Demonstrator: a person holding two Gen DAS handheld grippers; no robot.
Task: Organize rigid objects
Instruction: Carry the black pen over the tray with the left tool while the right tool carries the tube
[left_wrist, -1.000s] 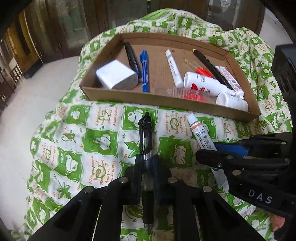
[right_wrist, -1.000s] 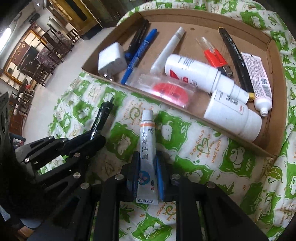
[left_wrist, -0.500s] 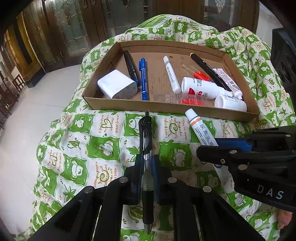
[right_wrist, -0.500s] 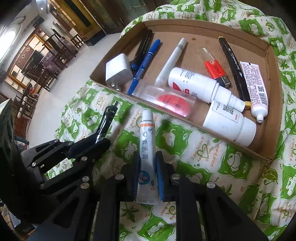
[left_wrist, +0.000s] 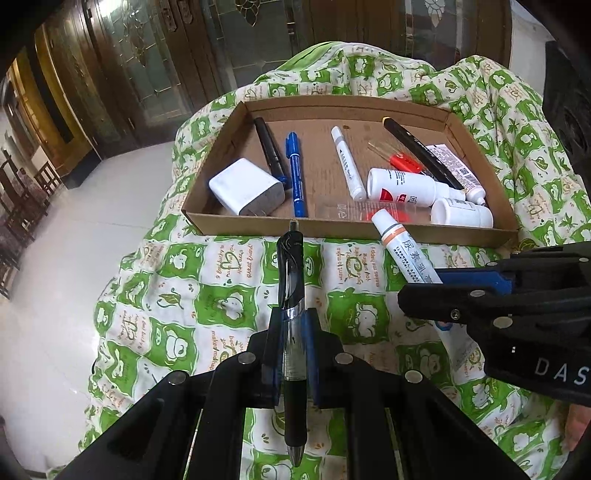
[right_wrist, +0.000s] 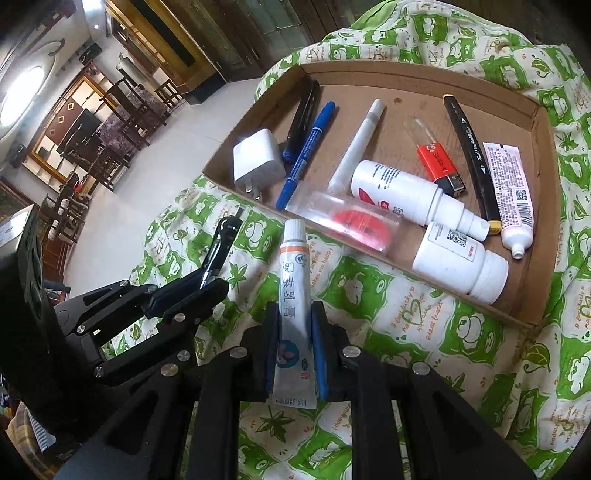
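Observation:
My left gripper (left_wrist: 291, 321) is shut on a black gel pen (left_wrist: 291, 280), held above the green cloth and pointing at the near wall of the cardboard tray (left_wrist: 236, 225). My right gripper (right_wrist: 294, 317) is shut on a white ointment tube (right_wrist: 293, 280), its cap reaching the tray's near wall (right_wrist: 236, 188). In the left wrist view the tube (left_wrist: 402, 247) and right gripper (left_wrist: 439, 284) show at right. In the right wrist view the pen (right_wrist: 221, 247) and left gripper (right_wrist: 207, 288) show at left.
The tray holds a white charger (left_wrist: 245, 186), black and blue markers (left_wrist: 295, 173), a white pen (left_wrist: 347, 162), a red lighter (right_wrist: 437, 162), white bottles (right_wrist: 402, 192), a clear case (right_wrist: 343, 221), a long black pen (right_wrist: 471, 147) and a white tube (right_wrist: 511, 192). Tiled floor lies left.
Both grippers have lifted with their objects and drawn back a little; the tray looks smaller and farther. The pen and the tube stay gripped.

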